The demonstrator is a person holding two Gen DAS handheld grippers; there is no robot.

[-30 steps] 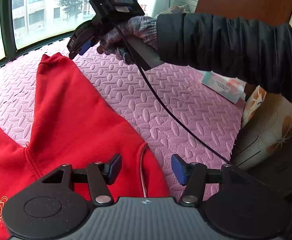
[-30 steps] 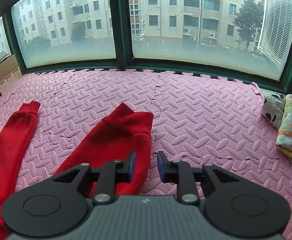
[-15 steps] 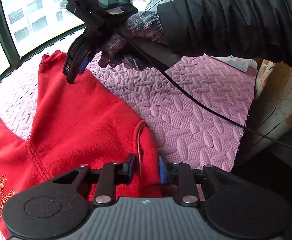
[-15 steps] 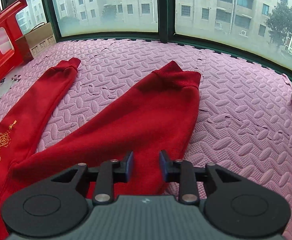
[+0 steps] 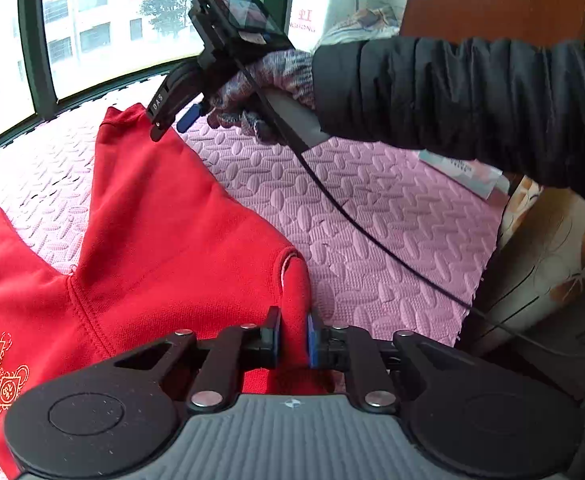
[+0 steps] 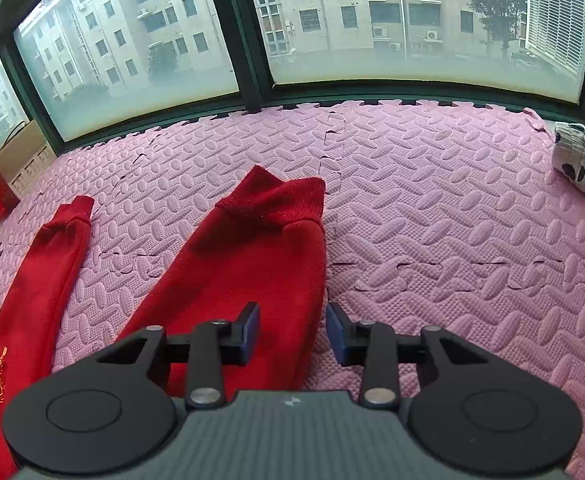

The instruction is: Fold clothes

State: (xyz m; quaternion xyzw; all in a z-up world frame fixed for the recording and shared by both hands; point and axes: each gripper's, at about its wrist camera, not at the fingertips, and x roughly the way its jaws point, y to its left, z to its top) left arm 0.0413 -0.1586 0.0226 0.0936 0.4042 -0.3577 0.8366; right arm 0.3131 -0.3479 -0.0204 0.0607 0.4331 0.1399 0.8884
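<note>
A pink foam mat (image 6: pixel 432 208) runs up to green-framed windows (image 6: pixel 252 40). On it lie red trousers (image 5: pixel 164 240), legs spread toward the glass. The left gripper (image 5: pixel 293 334) has its jaws pinching the waistband corner. The right gripper (image 6: pixel 292 330), in a gloved hand (image 5: pixel 264 88), hangs over one leg near its cuff (image 6: pixel 276 196), jaws spread apart.

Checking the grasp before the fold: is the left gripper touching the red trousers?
Touching. The left wrist view shows the left gripper closed on the waist edge of the red trousers.
</note>
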